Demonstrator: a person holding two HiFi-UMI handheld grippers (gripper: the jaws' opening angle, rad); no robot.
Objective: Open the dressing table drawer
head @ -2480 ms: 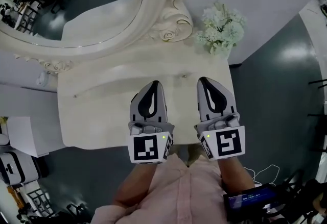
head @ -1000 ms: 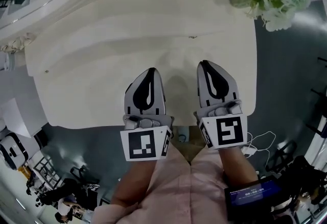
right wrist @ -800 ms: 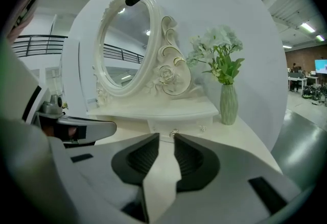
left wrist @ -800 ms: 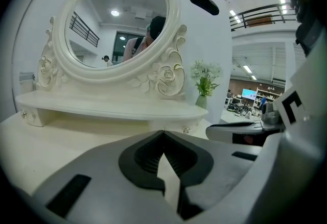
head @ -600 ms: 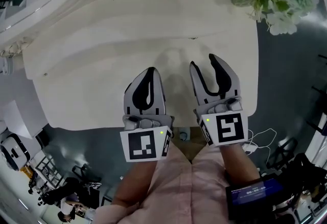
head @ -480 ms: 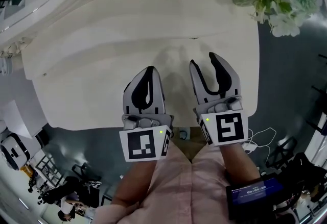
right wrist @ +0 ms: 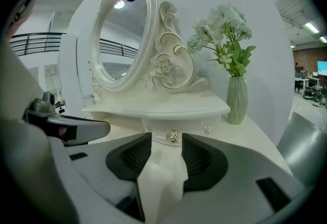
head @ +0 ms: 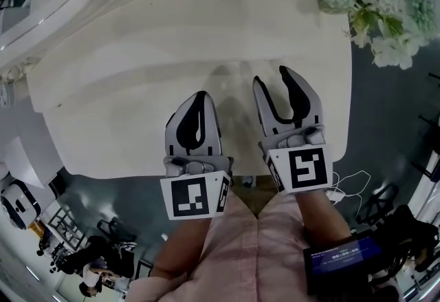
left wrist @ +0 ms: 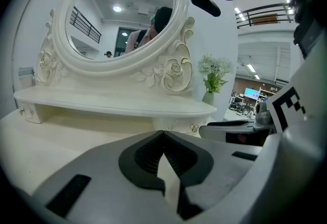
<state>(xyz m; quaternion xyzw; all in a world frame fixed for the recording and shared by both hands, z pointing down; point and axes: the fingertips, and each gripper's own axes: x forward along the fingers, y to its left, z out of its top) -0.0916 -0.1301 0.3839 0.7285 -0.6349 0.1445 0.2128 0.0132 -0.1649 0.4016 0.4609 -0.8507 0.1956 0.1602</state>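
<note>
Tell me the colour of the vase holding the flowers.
Pale green: the tall ribbed vase shows best in the right gripper view.

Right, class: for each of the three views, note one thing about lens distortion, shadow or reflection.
Head view: the dressing table shows edges bowed outward, with a faint soft shadow on its top. Left gripper view: black corners ring a fisheye image; a ceiling light glints in the mirror. Right gripper view: the same dark corners, yet the drawer knob looks sharp.
</note>
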